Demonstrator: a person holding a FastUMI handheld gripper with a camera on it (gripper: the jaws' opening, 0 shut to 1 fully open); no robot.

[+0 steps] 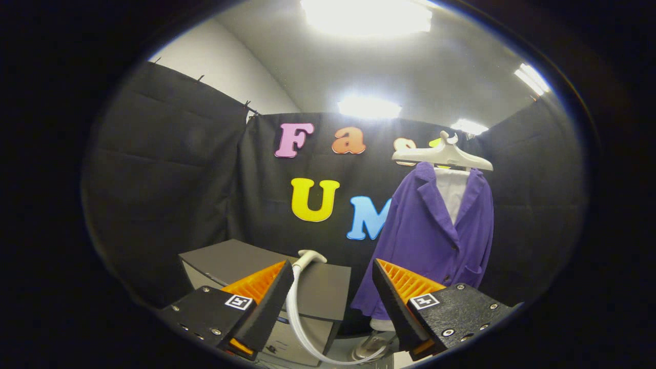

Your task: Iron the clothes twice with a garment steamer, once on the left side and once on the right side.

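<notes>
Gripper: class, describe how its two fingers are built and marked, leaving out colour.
The gripper has two wedge-shaped fingers that taper toward their tips. Their inner faces are ribbed with fine ridges. Each sits on a flat, textured mount fixed with small screws. Each mount carries a square black-and-white marker tag. The fingers stand apart, nothing between them.

Purple jacket (435,230), plain and unpatterned, worn over a white shirt (452,192) showing at the open collar; dark buttons down the front. Cream-white hanger (443,154) above the jacket. White steamer head (309,257) with a white hose (297,320) curving down from it. Dark grey box top (241,261) with a lighter grey front beneath. Gripper (333,302), fingers spread apart with nothing between them; each finger base carries a small black-and-white square marker. Black cloth wall (169,174); pale grey ceiling (318,66) with bright white lights.
</notes>
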